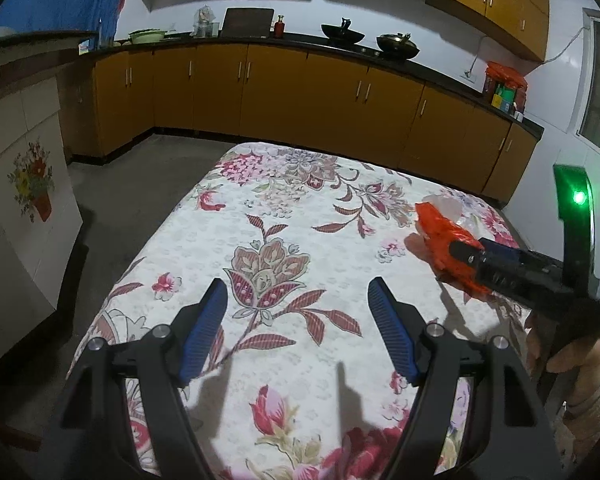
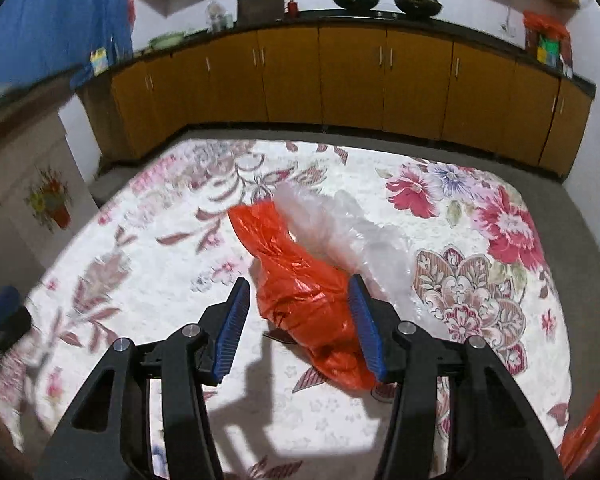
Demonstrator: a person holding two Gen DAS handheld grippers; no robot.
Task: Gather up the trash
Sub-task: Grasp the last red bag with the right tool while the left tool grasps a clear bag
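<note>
Left gripper (image 1: 296, 292): wide open, empty, above floral tablecloth (image 1: 300, 248). Right gripper (image 2: 298, 294): open around crumpled orange plastic bag (image 2: 300, 276), right pad touching it, not clamped. Clear plastic bag (image 2: 340, 224) just behind, touching. Beyond: yellow-brown cabinets (image 2: 352, 76), two woks (image 2: 356, 0) on dark countertop.
</note>
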